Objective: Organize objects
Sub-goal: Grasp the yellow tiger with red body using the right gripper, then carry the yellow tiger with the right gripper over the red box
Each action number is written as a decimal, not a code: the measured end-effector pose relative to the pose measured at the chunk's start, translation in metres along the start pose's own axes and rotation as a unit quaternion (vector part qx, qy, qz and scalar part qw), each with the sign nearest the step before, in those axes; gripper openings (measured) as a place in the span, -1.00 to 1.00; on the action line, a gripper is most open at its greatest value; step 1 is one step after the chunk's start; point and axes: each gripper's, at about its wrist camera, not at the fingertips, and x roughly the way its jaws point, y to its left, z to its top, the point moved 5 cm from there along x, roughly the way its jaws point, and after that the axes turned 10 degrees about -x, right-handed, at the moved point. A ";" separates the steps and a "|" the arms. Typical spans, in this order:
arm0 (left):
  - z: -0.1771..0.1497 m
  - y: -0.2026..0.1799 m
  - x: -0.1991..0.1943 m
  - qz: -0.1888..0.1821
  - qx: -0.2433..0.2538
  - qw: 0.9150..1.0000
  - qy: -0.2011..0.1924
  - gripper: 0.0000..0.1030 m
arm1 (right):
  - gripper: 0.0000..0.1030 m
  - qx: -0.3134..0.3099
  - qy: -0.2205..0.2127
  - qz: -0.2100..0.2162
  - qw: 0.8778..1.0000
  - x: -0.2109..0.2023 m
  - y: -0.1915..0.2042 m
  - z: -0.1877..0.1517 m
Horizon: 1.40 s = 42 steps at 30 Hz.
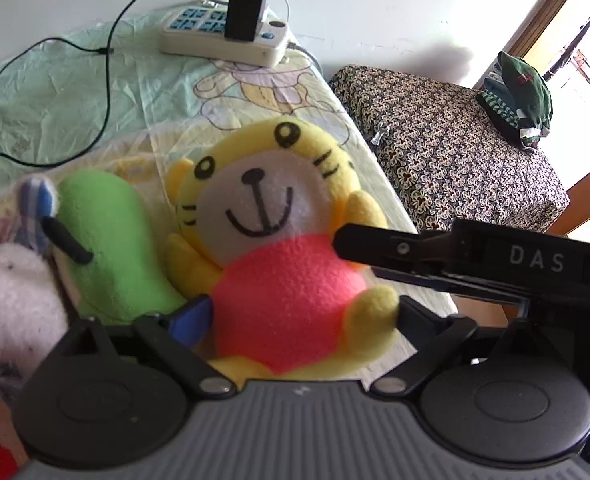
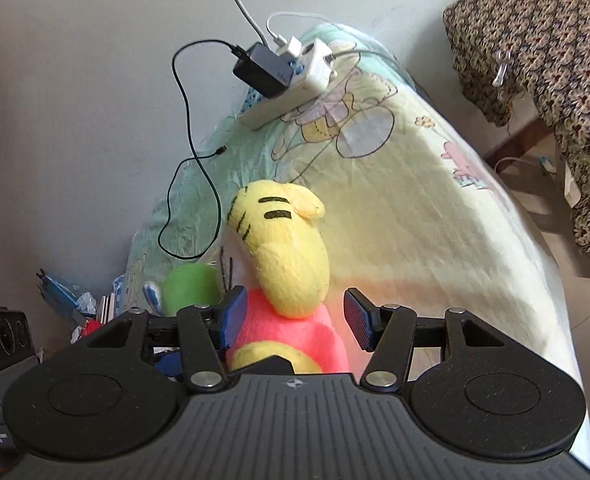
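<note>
In the left wrist view, a yellow tiger plush (image 1: 271,216) in a pink shirt filled the centre of the frame, face toward the camera, its body sitting between the fingers of the left gripper (image 1: 299,316); the blue pad at lower left and the black finger at lower right both touched the toy, so the jaws pinched it at the waist. A green plush (image 1: 107,240) lay just left of it, with a white plush (image 1: 11,296) at the far left edge. The right gripper (image 1: 475,264) reached in from the right, its tip at the tiger's raised arm. A power strip (image 1: 223,40) sat at the top centre on the cartoon-printed sheet (image 1: 75,92). In the right wrist view, the tiger plush (image 2: 283,256) stood in the middle, seen from the side. The right gripper (image 2: 295,320) was spread around its pink body, the left pad (image 2: 233,316) touching and the right pad apart from it. The power strip (image 2: 287,96) lay in the upper centre.
</note>
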 end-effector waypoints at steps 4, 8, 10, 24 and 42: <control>0.003 0.004 0.015 -0.009 -0.007 1.000 0.011 0.99 | 0.12 0.003 0.025 0.007 1.000 0.024 0.000 -0.002; 0.005 0.005 0.026 0.009 0.003 1.000 0.010 0.92 | 0.09 0.013 0.034 0.032 0.999 0.036 0.000 -0.001; 0.006 0.008 0.027 0.005 0.000 1.000 0.010 0.92 | -0.04 0.026 0.039 0.050 0.998 0.039 -0.002 -0.001; -0.013 -0.009 0.002 -0.017 0.017 1.000 0.003 0.62 | -0.22 0.008 0.017 0.045 0.999 0.002 0.012 -0.014; -0.083 -0.030 -0.061 -0.022 0.062 0.997 -0.034 0.59 | -0.22 -0.044 -0.009 0.040 0.998 -0.062 0.051 -0.067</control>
